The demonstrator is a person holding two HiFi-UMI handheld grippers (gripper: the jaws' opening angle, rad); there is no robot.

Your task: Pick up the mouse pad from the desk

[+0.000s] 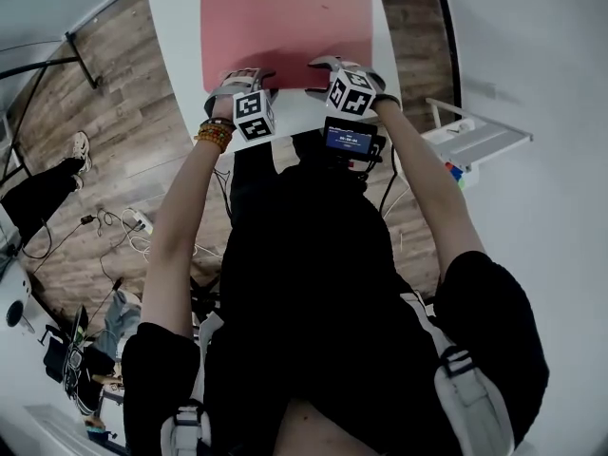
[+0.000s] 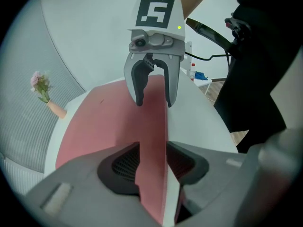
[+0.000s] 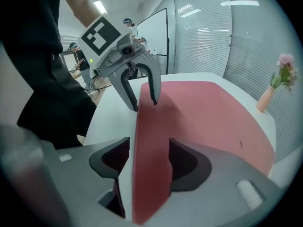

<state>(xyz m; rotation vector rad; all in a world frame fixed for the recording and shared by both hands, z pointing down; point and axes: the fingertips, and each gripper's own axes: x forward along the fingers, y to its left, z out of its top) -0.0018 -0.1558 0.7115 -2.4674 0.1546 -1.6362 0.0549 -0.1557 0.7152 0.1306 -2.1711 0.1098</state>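
Straddling the mouse pad (image 1: 285, 17) edge — left tongs (image 3: 144, 105) and right tongs (image 2: 155, 103) both gape, unclamped.

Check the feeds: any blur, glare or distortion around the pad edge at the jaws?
Head view: strong fisheye bend, dark corners; pad evenly lit, no glare. Left gripper view: its own jaws look soft up close, right gripper beyond is sharp. Right gripper view: likewise, near jaws soft, left gripper crisp.
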